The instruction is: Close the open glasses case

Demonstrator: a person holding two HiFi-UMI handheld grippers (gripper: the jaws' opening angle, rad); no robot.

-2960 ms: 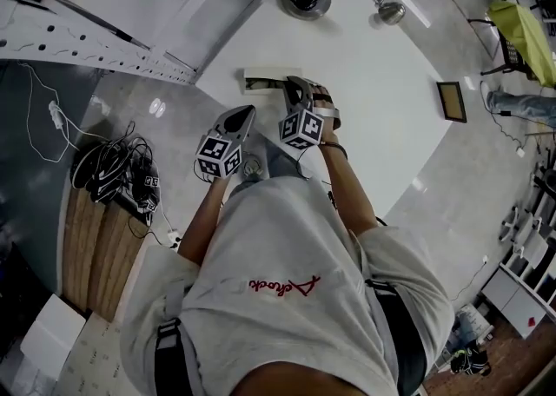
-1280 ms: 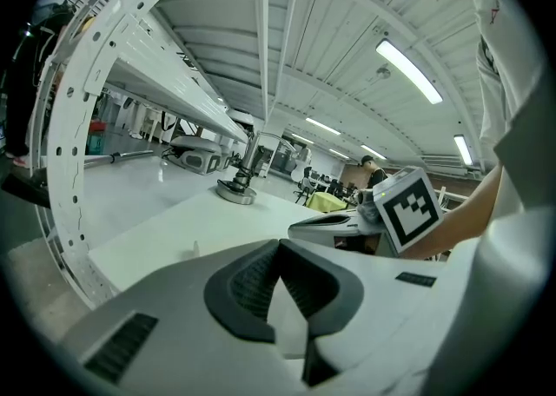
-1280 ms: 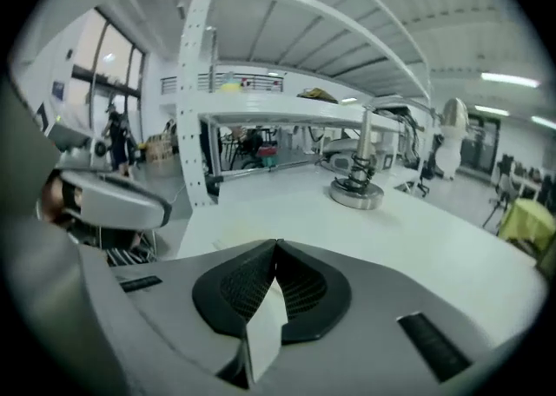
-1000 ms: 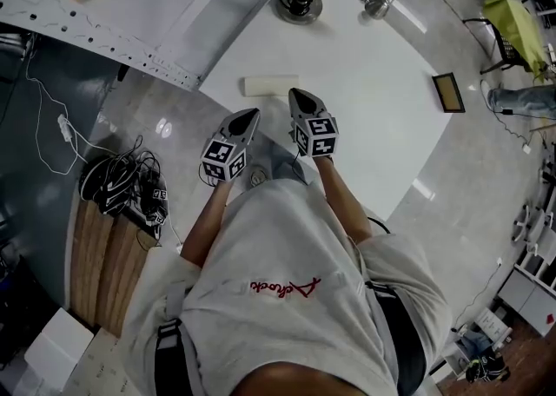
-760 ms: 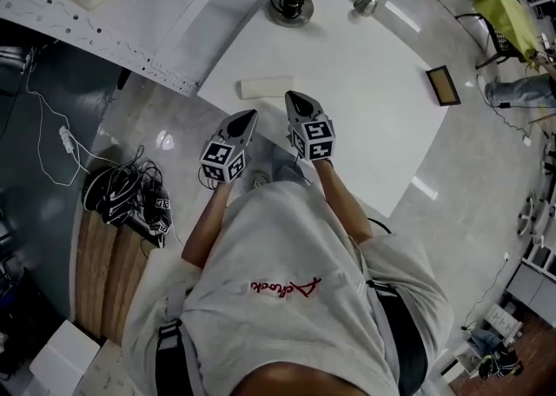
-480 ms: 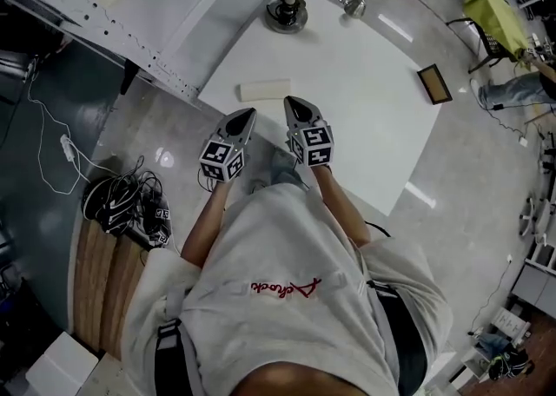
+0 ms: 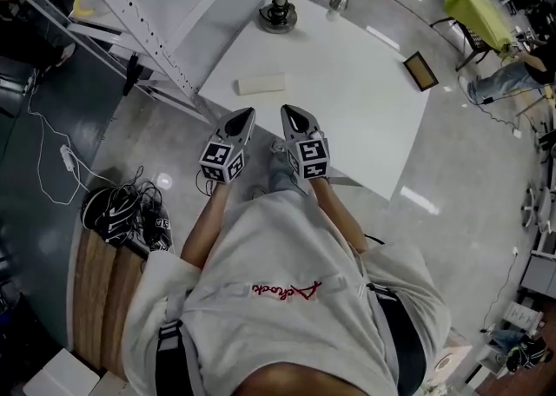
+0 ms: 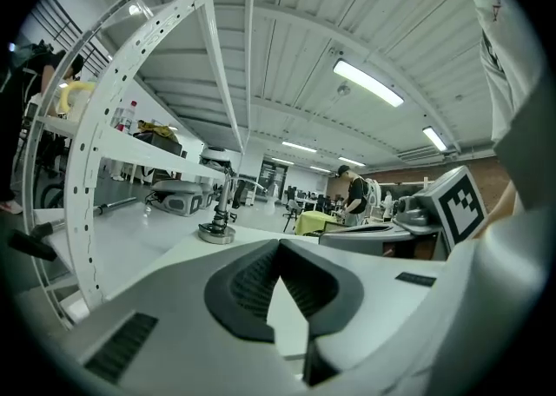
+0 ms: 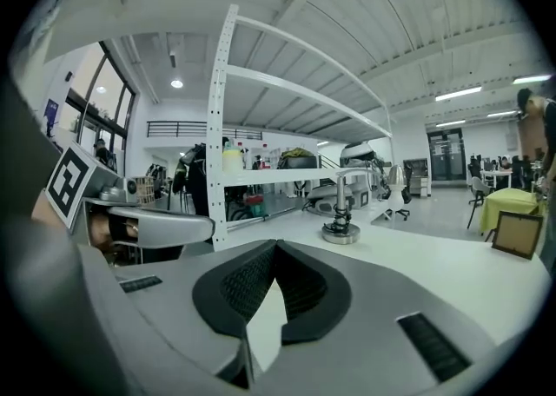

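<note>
Left gripper (image 7: 247, 113) and right gripper (image 7: 287, 110) withdrew, fingers closed, from one glasses case (image 7: 261, 84).

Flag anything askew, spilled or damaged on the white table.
Nothing stands out. The glasses case lies closed and flat on the table; the metal stand and the small frame sit at its edges. No spill or damage shows.

Red cursive lettering (image 7: 285, 288) across the light grey T-shirt (image 7: 261, 238), upside down, not legible. Black-and-white square code markers, no letters or digits, on cubes of left gripper (image 7: 247, 113) and right gripper (image 7: 287, 110).
</note>
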